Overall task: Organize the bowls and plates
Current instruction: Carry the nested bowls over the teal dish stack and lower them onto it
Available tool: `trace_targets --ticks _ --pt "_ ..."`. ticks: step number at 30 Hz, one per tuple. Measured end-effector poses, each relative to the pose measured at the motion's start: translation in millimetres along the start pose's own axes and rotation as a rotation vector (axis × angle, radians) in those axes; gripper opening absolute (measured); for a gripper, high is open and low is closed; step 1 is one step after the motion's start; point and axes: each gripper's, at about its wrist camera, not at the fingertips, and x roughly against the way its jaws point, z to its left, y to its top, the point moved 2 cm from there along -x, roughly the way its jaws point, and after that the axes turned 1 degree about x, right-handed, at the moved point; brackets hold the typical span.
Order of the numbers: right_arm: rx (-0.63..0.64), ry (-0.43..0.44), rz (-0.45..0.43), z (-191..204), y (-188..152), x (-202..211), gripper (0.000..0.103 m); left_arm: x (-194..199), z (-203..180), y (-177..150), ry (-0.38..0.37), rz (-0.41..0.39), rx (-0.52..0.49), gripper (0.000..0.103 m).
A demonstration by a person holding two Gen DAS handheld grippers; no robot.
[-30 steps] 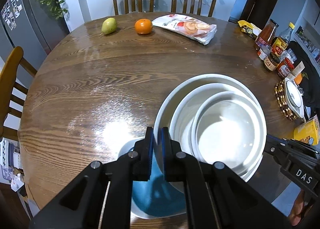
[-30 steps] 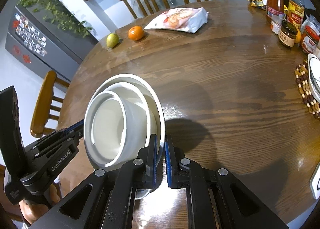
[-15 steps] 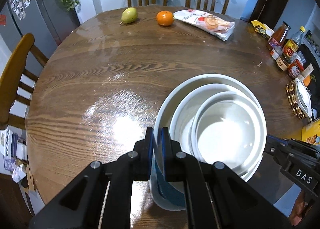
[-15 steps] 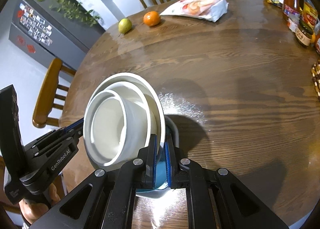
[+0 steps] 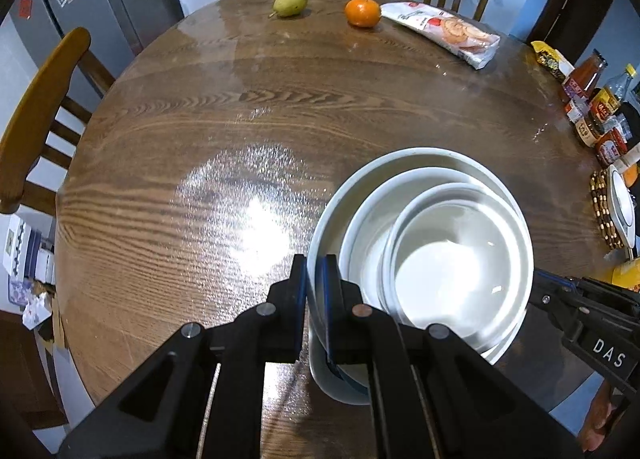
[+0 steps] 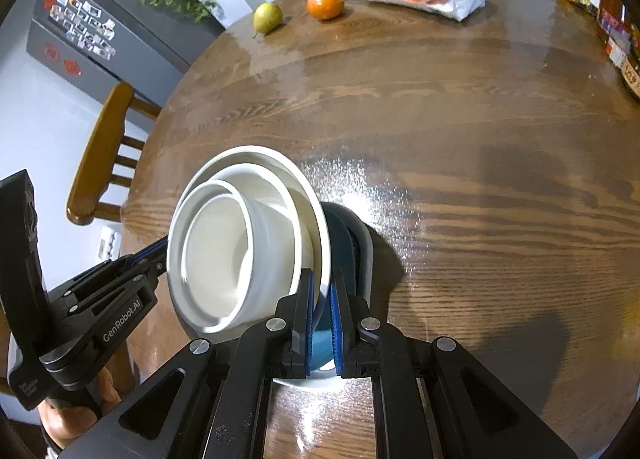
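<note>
We find the left gripper (image 5: 316,271) and right gripper (image 6: 321,291) each clamped on opposite rims of the white plate (image 5: 340,203) carrying two nested bowls (image 5: 456,255), apparently steadying it directly above the blue-lined bowl (image 6: 352,243) beneath their fingertips for stacking.

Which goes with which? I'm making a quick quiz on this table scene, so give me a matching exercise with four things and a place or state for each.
Things:
1. pear
2. orange
3. snack bag
4. white dish stack

Places or states:
A. gripped at its rim from both sides
B. lying flat, right of the round fruit
C. far edge, leftmost fruit
D. between the green fruit and the packet

Pairs: 1-C, 2-D, 3-B, 4-A
</note>
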Motion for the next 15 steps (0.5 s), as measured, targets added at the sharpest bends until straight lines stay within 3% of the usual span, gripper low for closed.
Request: trace_targets --ticks 4,15 --pt "-0.016 0.014 0.032 -7 1 -9 0.01 -8 -2 -2 0.017 0.024 0.012 0.003" --pt "-0.013 0.027 0.036 -11 8 -13 0.01 -9 -3 6 0.049 0.0 0.042 0.003"
